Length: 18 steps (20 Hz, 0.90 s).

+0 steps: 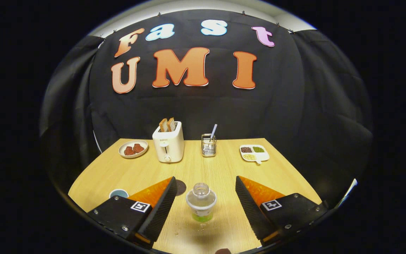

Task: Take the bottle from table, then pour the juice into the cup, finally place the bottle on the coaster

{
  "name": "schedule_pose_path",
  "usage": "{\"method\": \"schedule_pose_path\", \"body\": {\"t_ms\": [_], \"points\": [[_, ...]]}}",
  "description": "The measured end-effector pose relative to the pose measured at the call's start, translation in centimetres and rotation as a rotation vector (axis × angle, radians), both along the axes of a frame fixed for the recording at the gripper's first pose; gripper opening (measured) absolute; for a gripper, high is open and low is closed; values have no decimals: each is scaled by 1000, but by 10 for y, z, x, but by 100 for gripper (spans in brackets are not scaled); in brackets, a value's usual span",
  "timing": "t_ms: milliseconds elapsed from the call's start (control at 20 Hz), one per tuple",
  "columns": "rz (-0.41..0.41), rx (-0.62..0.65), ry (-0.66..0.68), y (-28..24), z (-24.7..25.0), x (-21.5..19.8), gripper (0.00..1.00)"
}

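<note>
A small clear bottle [201, 203] with green juice at its bottom stands upright on the wooden table [224, 169]. It sits between my two fingers, and neither finger touches it. My gripper [205, 180] is open, with a wide gap on each side of the bottle. A round cup [118, 193] with a pale rim stands just outside the left finger. A dark round coaster [180, 187] lies beside the left fingertip, partly hidden by it.
At the table's far side stand a white toaster [168, 144] with two slices of toast, a plate [133, 149] of reddish food, a wire utensil holder [208, 145] and a divided dish [254, 153] of grains. The booth's black cloth hangs behind them.
</note>
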<state>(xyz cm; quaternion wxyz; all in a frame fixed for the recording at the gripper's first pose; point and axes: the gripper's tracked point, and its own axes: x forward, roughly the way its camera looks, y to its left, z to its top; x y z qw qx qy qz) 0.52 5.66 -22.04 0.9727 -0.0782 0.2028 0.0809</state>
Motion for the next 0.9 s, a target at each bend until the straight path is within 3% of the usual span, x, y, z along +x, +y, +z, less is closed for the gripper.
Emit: {"method": "schedule_pose_path", "body": {"t_ms": [800,900], "points": [[-3,-48,173,-9,-115,7,99],[-2,-27,191,-4,-120,11,95]]}}
